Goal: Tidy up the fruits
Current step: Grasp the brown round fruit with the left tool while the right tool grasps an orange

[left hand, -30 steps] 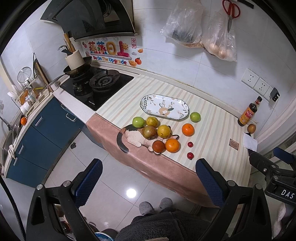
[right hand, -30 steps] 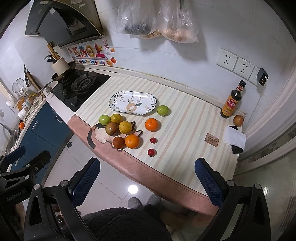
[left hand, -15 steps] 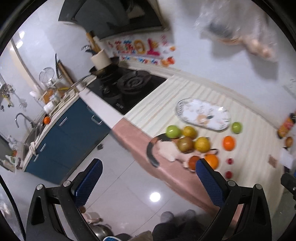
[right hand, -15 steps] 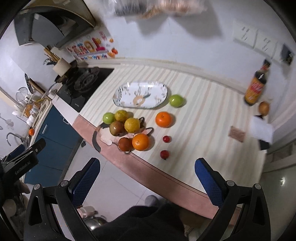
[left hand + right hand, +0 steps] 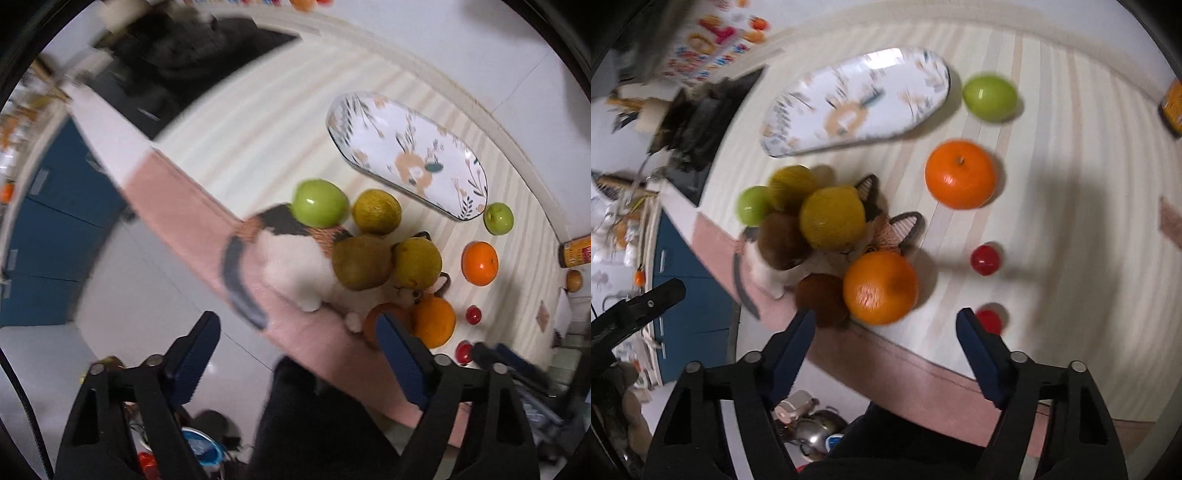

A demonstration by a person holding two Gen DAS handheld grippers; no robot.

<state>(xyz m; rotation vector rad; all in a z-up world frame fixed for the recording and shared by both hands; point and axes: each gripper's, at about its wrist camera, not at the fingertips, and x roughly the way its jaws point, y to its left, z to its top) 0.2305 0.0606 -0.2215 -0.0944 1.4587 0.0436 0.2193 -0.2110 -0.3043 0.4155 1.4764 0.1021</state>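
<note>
Fruits lie on a striped counter beside an oval patterned plate, which holds nothing. A green apple, yellow and brown pears and an orange cluster on a plush cat toy. A second orange, a second green apple and two small red fruits lie apart. My left gripper is open and empty, off the counter's front edge. My right gripper is open and empty, just short of the near orange.
A black gas stove sits left of the plate. A sauce bottle stands at the right by the wall. Blue cabinets and a white floor lie below the counter's pink front edge.
Both grippers have moved forward and down toward the counter, so the fruits look much larger. Both views are blurred by motion. The jaws have stayed open.
</note>
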